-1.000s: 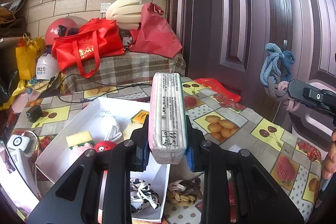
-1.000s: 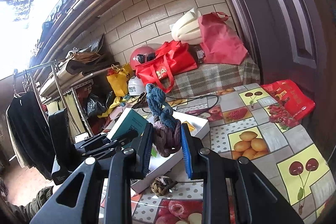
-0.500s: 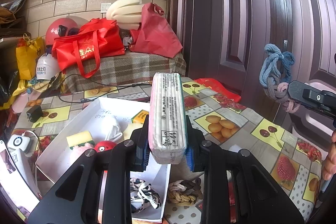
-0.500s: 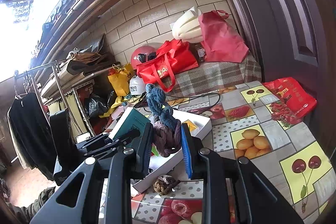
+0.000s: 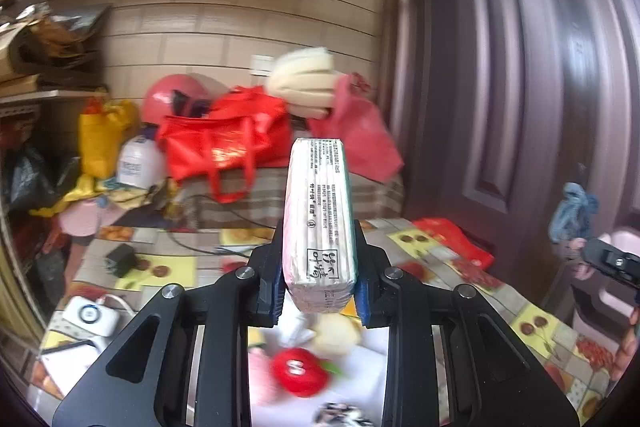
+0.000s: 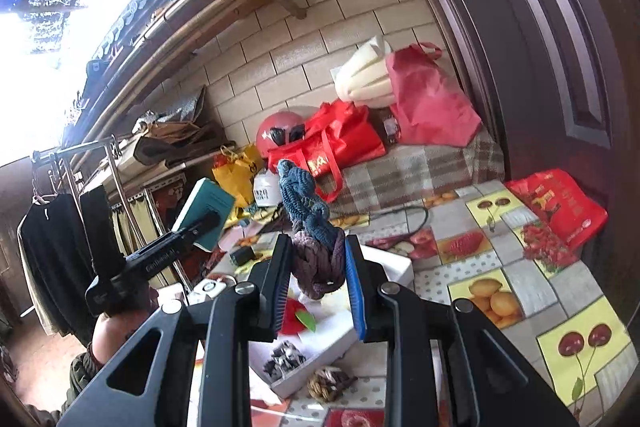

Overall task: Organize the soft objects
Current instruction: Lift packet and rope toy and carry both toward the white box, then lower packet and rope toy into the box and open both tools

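My left gripper [image 5: 318,291] is shut on a tissue pack [image 5: 318,219], held upright above the white box [image 5: 368,387]; from the right wrist view the same pack shows teal [image 6: 206,211]. My right gripper [image 6: 318,287] is shut on a blue and purple knotted rope [image 6: 316,247], held above the white box [image 6: 394,263]. That rope [image 5: 574,211] shows at the right in the left wrist view. In the box lie a red plush [image 5: 298,371], a yellow sponge [image 5: 336,337] and a black and white cloth [image 6: 286,361].
A beige knotted rope [image 6: 330,383] lies on the fruit-pattern tablecloth [image 6: 500,299] beside the box. Red bags [image 6: 340,143], a helmet [image 6: 276,135] and foam [image 6: 364,75] sit behind. A red packet [image 6: 560,207] lies near the dark door [image 6: 560,27]. A white device [image 5: 90,315] and black charger [image 5: 122,259] lie left.
My left gripper has risen and tilted up with the tissue pack; the box now sits low in its view. My right gripper has moved little with the rope.
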A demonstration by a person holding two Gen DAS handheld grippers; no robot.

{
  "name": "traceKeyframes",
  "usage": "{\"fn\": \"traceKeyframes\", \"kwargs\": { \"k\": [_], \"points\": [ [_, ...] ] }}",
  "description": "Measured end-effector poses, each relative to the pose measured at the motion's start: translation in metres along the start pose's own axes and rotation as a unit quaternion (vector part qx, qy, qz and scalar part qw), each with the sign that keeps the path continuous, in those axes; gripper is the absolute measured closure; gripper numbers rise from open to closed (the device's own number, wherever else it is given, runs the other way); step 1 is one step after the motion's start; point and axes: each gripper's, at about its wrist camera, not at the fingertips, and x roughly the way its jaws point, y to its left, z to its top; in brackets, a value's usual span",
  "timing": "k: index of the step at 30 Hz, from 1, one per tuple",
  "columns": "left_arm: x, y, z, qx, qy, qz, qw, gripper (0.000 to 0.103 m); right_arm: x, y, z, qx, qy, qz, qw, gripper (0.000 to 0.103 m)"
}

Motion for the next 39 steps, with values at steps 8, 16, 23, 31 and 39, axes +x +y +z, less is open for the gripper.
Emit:
{"fn": "traceKeyframes", "kwargs": {
  "k": [8,16,23,31,39],
  "points": [
    [0.008,0.04,-0.005,-0.026,0.014,0.037,0.9989,0.077,0.022,0.019,0.016,-0.006,-0.007,0.02,1.0,0.078],
    [0.032,0.031,-0.023,-0.02,0.051,0.034,0.9979,0.077,0.055,0.037,0.025,-0.015,0.007,0.035,0.999,0.078],
    [0.081,0.025,-0.045,-0.016,0.103,0.034,0.994,0.077,0.11,0.029,0.021,0.013,0.041,0.024,0.999,0.078],
    [0.097,0.03,-0.06,-0.017,0.117,0.043,0.9921,0.077,0.164,0.015,-0.013,0.055,0.096,0.012,0.994,0.078],
    [0.111,0.032,-0.072,-0.045,0.133,0.004,0.9901,0.077,0.201,-0.003,-0.059,0.085,0.157,-0.019,0.984,0.078]
  ]
}}
